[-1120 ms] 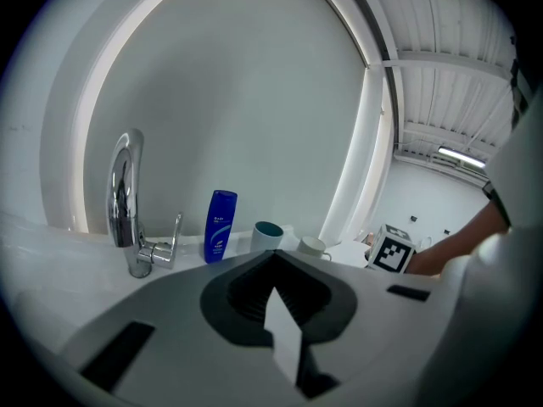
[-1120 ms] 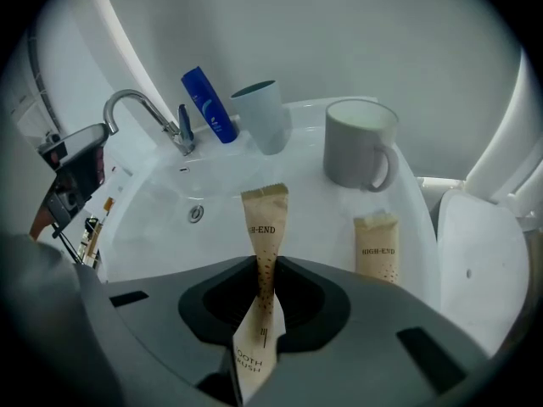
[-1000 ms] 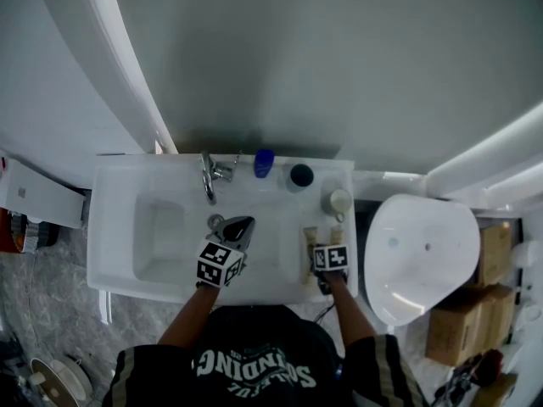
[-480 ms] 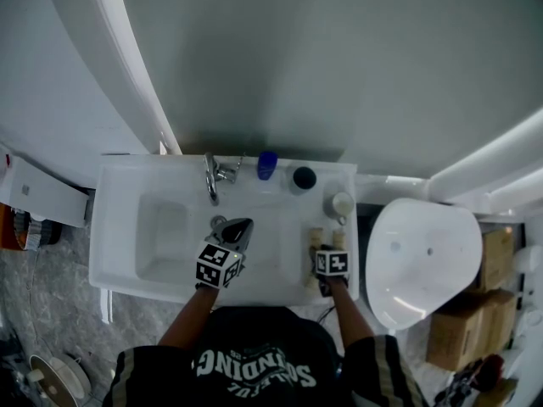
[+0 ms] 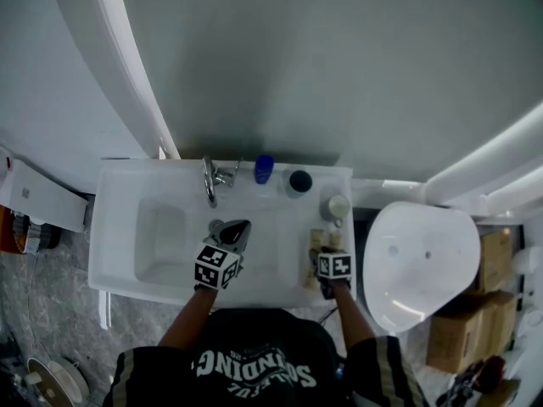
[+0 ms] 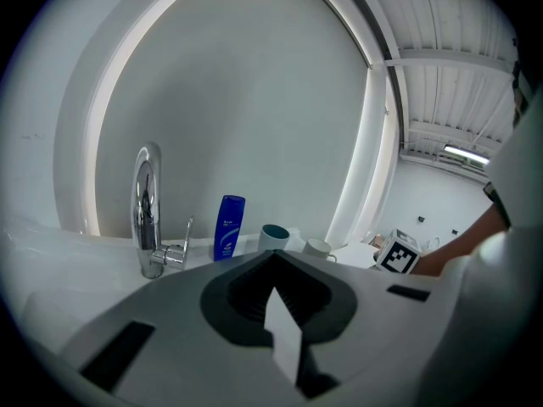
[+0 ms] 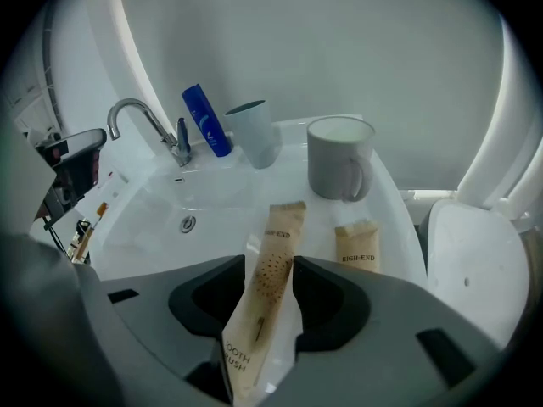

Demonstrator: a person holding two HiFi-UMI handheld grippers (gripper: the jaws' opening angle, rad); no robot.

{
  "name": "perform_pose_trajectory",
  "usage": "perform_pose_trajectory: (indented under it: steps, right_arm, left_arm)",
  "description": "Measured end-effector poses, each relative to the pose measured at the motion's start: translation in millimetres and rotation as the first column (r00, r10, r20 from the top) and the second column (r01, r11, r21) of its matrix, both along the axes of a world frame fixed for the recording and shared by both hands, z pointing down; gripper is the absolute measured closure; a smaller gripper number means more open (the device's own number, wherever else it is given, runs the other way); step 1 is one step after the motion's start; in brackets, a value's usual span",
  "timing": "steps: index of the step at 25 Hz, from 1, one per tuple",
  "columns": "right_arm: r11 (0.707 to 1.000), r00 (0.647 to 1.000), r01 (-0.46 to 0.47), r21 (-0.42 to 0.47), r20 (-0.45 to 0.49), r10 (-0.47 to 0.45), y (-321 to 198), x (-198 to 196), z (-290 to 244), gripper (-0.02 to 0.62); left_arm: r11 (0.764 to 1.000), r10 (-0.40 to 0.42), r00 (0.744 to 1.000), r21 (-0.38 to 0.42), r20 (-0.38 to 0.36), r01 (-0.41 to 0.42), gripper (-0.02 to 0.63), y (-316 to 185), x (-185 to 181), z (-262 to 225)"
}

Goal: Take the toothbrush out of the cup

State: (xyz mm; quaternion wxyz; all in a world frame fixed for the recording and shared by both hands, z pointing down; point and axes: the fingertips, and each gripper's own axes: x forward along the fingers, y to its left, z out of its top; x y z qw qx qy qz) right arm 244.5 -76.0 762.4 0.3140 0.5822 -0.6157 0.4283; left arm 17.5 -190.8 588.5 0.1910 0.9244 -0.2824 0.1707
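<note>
Task looked all but done. The toothbrush (image 7: 280,236) was out of the cup (image 7: 338,170) and lay on the front ledge of the sink (image 7: 212,193), near the cup and apart from it. No other brush showed at the cup's rim, though its inside was not visible.

Right gripper (image 7: 270,263): the jaws had just been opening and stood spread, with the toothbrush lying between them. The pads did not appear to press on it. Judged as a release; what seemed left was to lift this gripper clear.

Left gripper (image 6: 276,265): jaws pressed together with nothing in them, held over the basin and pointing toward the tap (image 6: 147,210). It had no part in the work.

The toothbrush was in its sealed wrapper, a long, flat, tan paper sleeve with dark print, a dotted patch and a small brush drawing. It lay lengthwise, far end toward the cup. A shorter tan sachet (image 7: 357,246) lay just beside it, on the side toward the toilet, not touching it.

In the head view the right gripper (image 5: 325,246) sat at the sink's front right corner.
</note>
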Motion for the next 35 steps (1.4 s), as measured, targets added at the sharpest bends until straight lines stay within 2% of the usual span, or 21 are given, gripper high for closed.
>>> perform_pose_trajectory:
  steps: [6,11,12,17,19,21,26,29,35]
  right_arm:
    - [1.000,1.000,-0.023,0.012,0.005,0.023,-1.5,2.8,4.0,0.416]
    - [0.993,0.999,-0.021,0.116,0.029,0.018,-21.6,-12.2,-26.9,0.416]
    - [0.990,1.000,-0.016,0.139,0.027,0.012,-26.4,-17.2,-35.4,0.424]
    - [0.960,1.000,0.026,0.278,-0.018,-0.022,-55.3,-45.8,-80.6,0.564]
    - [0.937,0.999,0.047,0.346,-0.016,-0.044,-66.9,-63.4,-100.8,0.597]
    - [0.906,0.997,0.070,0.417,-0.014,-0.070,-76.7,-82.7,-121.1,0.597]
    - [0.801,0.993,0.099,0.590,-0.009,-0.116,-100.2,-122.5,-176.0,0.598]
    - [0.752,0.990,0.112,0.650,-0.008,-0.140,-112.5,-138.4,-206.9,0.598]
    - [0.633,0.985,0.142,0.761,-0.048,-0.163,-129.1,-150.2,-266.3,0.598]
  left_arm:
    - [1.000,-0.008,1.000,0.010,-0.005,0.008,0.607,0.8,-2.9,-4.7]
    - [1.000,-0.024,1.000,0.020,-0.008,0.024,0.609,-1.5,-11.3,-7.6]
    - [0.999,-0.028,1.000,0.023,-0.009,0.028,0.608,-2.8,-13.6,-8.0]
    - [0.998,-0.051,0.999,0.045,-0.008,0.051,0.609,-10.6,-27.4,-13.2]
    - [0.997,-0.058,0.998,0.056,-0.005,0.058,0.609,-13.6,-33.6,-16.3]
    - [0.995,-0.066,0.998,0.069,-0.003,0.066,0.609,-15.8,-40.2,-19.9]
    - [0.989,-0.103,0.995,0.103,-0.009,0.104,0.609,-27.8,-57.6,-32.4]
    - [0.983,-0.121,0.993,0.136,-0.018,0.122,0.609,-35.7,-65.2,-46.0]
    - [0.968,-0.143,0.989,0.202,-0.035,0.147,0.608,-44.6,-77.4,-76.0]
